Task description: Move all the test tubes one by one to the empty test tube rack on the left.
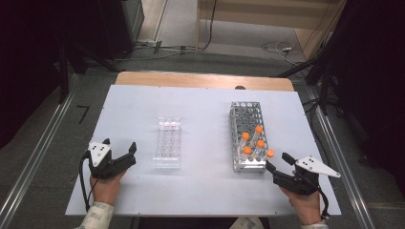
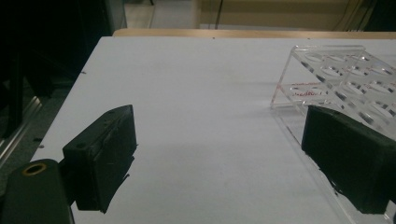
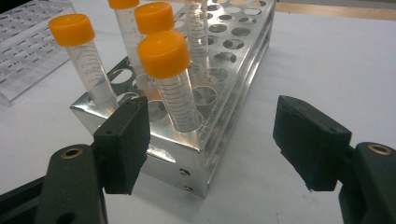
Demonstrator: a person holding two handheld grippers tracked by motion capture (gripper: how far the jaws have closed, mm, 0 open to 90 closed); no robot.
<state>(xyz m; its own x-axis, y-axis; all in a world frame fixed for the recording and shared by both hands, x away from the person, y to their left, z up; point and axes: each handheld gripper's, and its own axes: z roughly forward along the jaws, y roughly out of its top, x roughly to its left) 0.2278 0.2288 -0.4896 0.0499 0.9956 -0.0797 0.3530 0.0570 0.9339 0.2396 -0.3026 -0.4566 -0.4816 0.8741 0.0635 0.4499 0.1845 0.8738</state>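
Note:
A metal tube rack (image 1: pixel 248 123) stands right of the table's middle, with several orange-capped tubes (image 1: pixel 260 143) upright in its near end. Left of it lies a clear plastic rack (image 1: pixel 168 142) with nothing in its holes. My right gripper (image 1: pixel 278 162) is open just off the metal rack's near right corner. In the right gripper view the right gripper (image 3: pixel 215 140) has its jaws standing either side of that rack corner (image 3: pixel 201 154), with the nearest tube (image 3: pixel 173 84) just beyond them. My left gripper (image 1: pixel 119 145) is open, left of the clear rack. In the left gripper view the left gripper (image 2: pixel 219 154) has bare table between its jaws and the clear rack (image 2: pixel 336 74) by its right jaw.
A white board (image 1: pixel 200 100) covers the wooden table (image 1: pixel 200 79). Metal rails (image 1: pixel 43 148) run along both sides of the table at floor level. Cables (image 1: pixel 282 47) lie on the floor beyond the far edge.

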